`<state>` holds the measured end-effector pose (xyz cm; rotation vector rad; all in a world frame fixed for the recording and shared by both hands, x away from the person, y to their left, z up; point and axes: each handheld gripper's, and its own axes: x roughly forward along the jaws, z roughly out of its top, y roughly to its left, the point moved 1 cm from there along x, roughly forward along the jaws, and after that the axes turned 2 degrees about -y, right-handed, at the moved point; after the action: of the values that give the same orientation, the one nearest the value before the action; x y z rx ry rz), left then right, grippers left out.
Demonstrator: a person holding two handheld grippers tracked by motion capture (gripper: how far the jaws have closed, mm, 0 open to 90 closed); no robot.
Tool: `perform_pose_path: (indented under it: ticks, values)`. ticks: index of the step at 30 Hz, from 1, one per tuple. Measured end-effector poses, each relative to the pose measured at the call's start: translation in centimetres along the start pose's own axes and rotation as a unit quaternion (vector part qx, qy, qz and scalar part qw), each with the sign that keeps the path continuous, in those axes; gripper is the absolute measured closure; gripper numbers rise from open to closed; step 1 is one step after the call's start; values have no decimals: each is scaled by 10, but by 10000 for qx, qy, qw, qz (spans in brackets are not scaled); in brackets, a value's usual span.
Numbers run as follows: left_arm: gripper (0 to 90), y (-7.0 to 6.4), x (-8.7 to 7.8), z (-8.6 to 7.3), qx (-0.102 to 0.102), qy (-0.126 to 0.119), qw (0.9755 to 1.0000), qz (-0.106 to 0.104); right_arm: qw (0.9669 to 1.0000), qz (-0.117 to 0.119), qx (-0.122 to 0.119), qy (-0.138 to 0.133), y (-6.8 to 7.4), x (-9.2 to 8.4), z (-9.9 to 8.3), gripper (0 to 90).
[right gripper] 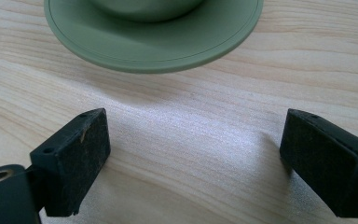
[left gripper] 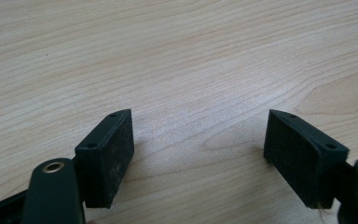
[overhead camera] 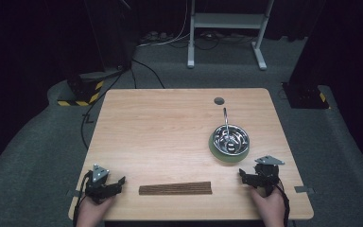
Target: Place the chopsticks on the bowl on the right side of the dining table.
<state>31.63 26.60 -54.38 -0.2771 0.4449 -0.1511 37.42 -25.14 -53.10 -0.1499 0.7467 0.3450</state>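
Pale wooden table (overhead camera: 170, 137) carries a steel bowl (overhead camera: 230, 138) on a green plate (overhead camera: 216, 152) near its right edge. Left gripper (overhead camera: 116, 182) and right gripper (overhead camera: 246, 176) rest at the near edge, jaws wide and empty.

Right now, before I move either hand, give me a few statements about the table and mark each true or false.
1. Both grippers' jaws stand open with nothing between them: left gripper, right gripper. True.
2. The metal bowl sits on the green plate. True.
3. The brown slatted mat lies under the plate. False: it lies flat between the two grippers, apart from the plate.
4. The bowl holds a metal utensil. True.
5. The left gripper is the one nearest the plate. False: the right gripper is.
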Motion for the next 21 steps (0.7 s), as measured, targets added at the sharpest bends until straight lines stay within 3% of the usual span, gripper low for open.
perform_pose_path:
  ticks: [21]
  values:
    - [243,1,0,0,64,66,10000,17,10000,46,-68,-29,-2,0,0,80]
